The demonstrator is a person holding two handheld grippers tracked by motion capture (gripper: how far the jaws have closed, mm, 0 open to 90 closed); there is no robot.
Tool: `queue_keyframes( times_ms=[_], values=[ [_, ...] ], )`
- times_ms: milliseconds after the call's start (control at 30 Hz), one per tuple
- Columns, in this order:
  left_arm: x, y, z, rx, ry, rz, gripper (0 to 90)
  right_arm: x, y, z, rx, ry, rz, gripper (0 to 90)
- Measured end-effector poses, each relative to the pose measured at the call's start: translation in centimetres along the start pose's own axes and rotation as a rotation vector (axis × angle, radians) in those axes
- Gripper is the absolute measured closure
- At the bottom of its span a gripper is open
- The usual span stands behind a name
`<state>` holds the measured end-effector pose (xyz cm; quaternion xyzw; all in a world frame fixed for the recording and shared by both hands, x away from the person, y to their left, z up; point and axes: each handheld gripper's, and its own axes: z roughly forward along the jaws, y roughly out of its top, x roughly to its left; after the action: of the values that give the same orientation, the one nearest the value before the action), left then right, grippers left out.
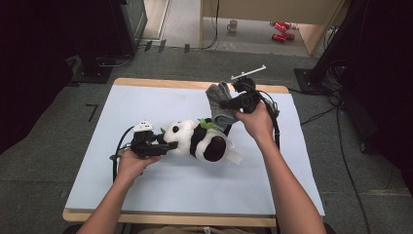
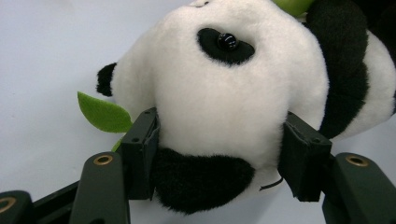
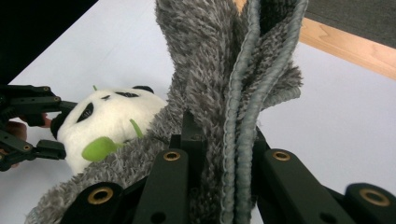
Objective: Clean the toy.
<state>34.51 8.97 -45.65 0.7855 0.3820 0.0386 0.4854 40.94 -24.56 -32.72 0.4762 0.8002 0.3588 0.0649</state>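
A white-covered table (image 1: 146, 195) is filling the middle of the high view, with a toy panda (image 1: 197, 139) lying on its side at the centre. A person's left gripper (image 1: 168, 145), at centre left, is clamping its fingers (image 2: 142, 154) on either side of the panda's white head. The right gripper (image 1: 229, 103), upper right of centre, is holding a grey fuzzy sock (image 1: 219, 105) off the table, its fingers (image 3: 191, 140) pinched tight on the ribbed cuff, just above the panda's green leaf (image 1: 208, 125).
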Motion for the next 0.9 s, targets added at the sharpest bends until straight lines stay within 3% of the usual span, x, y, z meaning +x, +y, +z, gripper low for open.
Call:
queue_keyframes(
  times_ms=[167,333,400,567,900],
  values=[
    [-0.1,-0.2,-0.1,0.007,0.001,-0.009,38.1,-1.1,-2.0,1.3,0.027,0.011,0.033,78.4],
    [-0.6,-0.5,-0.1,0.010,0.028,0.005,38.2,-1.5,-3.4,2.4,0.056,0.019,0.054,78.2],
    [-0.5,-0.6,-0.1,0.005,0.025,-0.002,38.2,-1.8,-4.4,2.8,0.025,0.035,0.073,78.1],
    [-0.7,-0.5,0.0,0.005,0.036,0.001,38.4,-2.1,-5.8,2.6,-0.001,0.032,0.054,77.9],
    [-0.8,-0.6,0.0,-0.007,0.033,0.004,38.2,-3.4,-7.3,2.4,-0.048,0.070,0.085,77.8]
  ],
)
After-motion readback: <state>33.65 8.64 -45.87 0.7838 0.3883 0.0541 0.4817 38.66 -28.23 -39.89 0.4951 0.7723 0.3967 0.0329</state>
